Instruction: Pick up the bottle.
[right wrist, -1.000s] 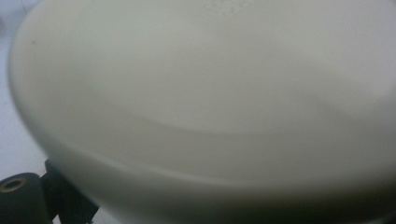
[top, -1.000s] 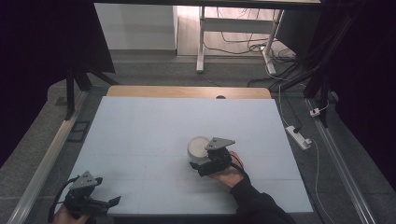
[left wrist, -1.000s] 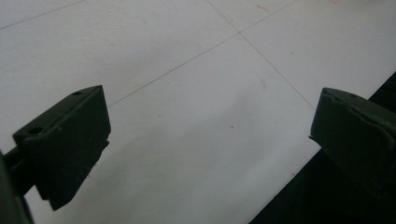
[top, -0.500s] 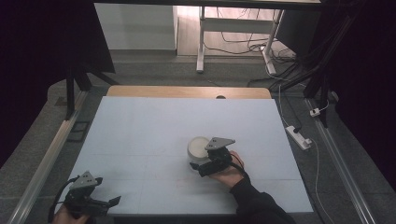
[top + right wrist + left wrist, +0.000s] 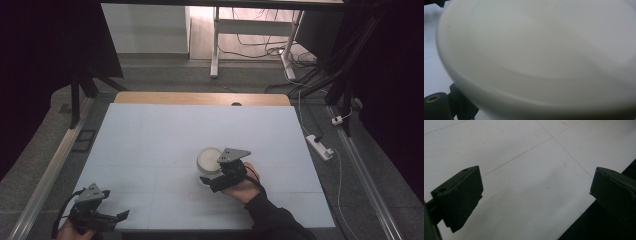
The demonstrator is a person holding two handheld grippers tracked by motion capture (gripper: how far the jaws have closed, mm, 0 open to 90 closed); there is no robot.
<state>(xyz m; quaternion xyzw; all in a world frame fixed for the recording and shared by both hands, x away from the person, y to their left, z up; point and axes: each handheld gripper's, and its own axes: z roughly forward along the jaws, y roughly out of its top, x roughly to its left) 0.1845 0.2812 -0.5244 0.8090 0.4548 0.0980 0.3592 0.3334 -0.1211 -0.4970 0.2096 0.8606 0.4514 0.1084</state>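
Observation:
A white round dish [image 5: 207, 159] rests on the pale table [image 5: 150, 135], right of its middle. My right gripper [image 5: 216, 176] sits against the dish's near right side, held by a hand in a dark sleeve. The right gripper view has the dish [image 5: 536, 55] very close up, with a faint embossed mark near the top. One black jaw stands far out at the bottom left and the other is hidden behind the dish. At the table's front left corner my left gripper [image 5: 111, 218] is open, and the left gripper view shows its spread jaws [image 5: 534, 195] above bare table.
A wooden strip [image 5: 200, 98] runs along the table's far edge. A white power strip [image 5: 320, 146] lies on the floor to the right. Metal rails [image 5: 50, 170] flank the table, and desk legs with cables [image 5: 250, 45] stand behind it.

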